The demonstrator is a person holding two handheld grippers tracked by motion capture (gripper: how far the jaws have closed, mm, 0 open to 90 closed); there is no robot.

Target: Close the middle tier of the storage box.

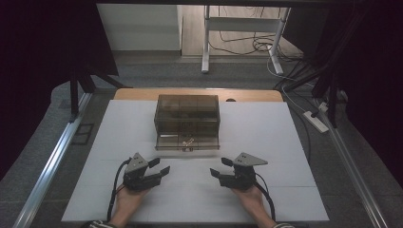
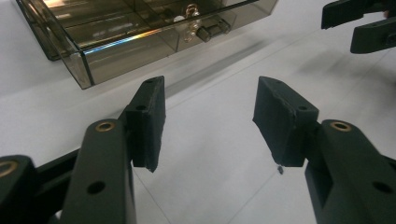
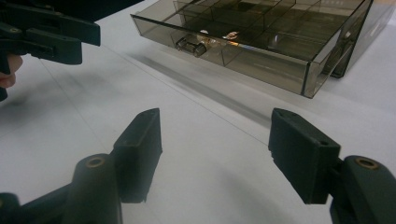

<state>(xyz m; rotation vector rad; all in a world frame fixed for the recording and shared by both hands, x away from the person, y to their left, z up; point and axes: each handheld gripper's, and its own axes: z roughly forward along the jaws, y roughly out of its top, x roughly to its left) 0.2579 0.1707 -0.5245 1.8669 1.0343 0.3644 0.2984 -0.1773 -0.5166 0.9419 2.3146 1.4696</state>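
Both grippers hover apart over the mat, aimed at the drawer (image 1: 188, 141), probably poised to work on it. The left gripper (image 1: 158, 167) and right gripper (image 1: 221, 168) have fingers wide, holding nothing. Ahead of the fingertips, the pulled-out drawer has several compartments; 1 holds small metal parts (image 3: 217, 35).

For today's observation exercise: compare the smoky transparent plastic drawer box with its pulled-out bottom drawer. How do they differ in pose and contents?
The smoky transparent plastic drawer box stands tall at the back of the white table; its bottom drawer is low and juts forward toward the person. The drawer is open on top, showing small metal parts in its compartments; the box's upper part is closed. Both are of the same tinted clear plastic.
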